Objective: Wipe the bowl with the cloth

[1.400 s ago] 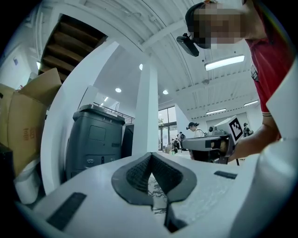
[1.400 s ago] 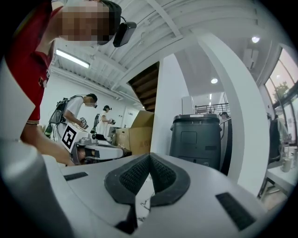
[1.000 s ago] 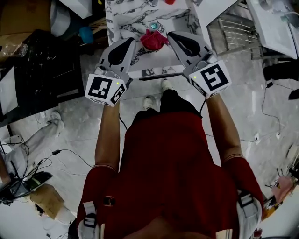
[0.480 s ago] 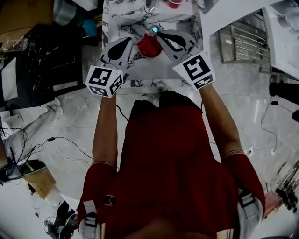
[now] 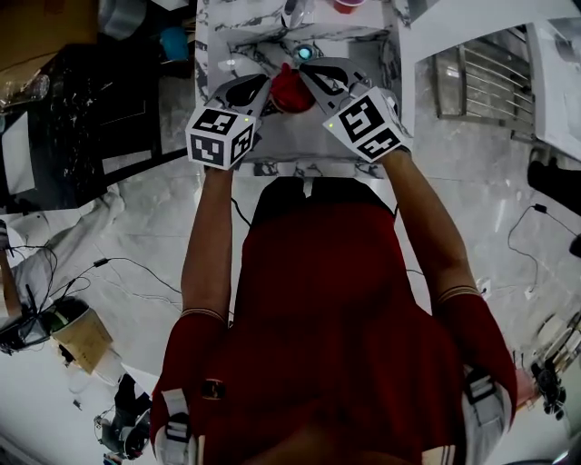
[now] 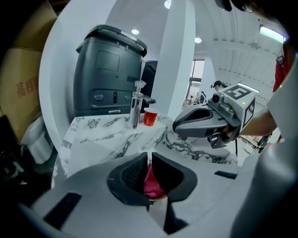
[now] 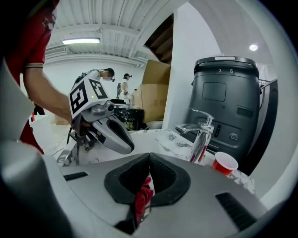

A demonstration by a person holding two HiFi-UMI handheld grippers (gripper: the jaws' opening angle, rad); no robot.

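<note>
Red short-sleeved shirt [image 5: 327, 300] on me, a pale band round each cuff [image 5: 203, 314], dark trousers [image 5: 304, 195], and grey straps [image 5: 174, 427] with buckles on both shoulders. My left tool [image 5: 265, 88] and right tool [image 5: 307, 74] are the same kit: light grey shells, black padded jaws, and a cube [image 5: 221, 136] at the back with black-and-white square markers plus a tiny green light [image 5: 244, 144].

cloth [image 5: 289, 88]: partly hidden | red cup [image 5: 347, 4]: cut by top edge
</note>
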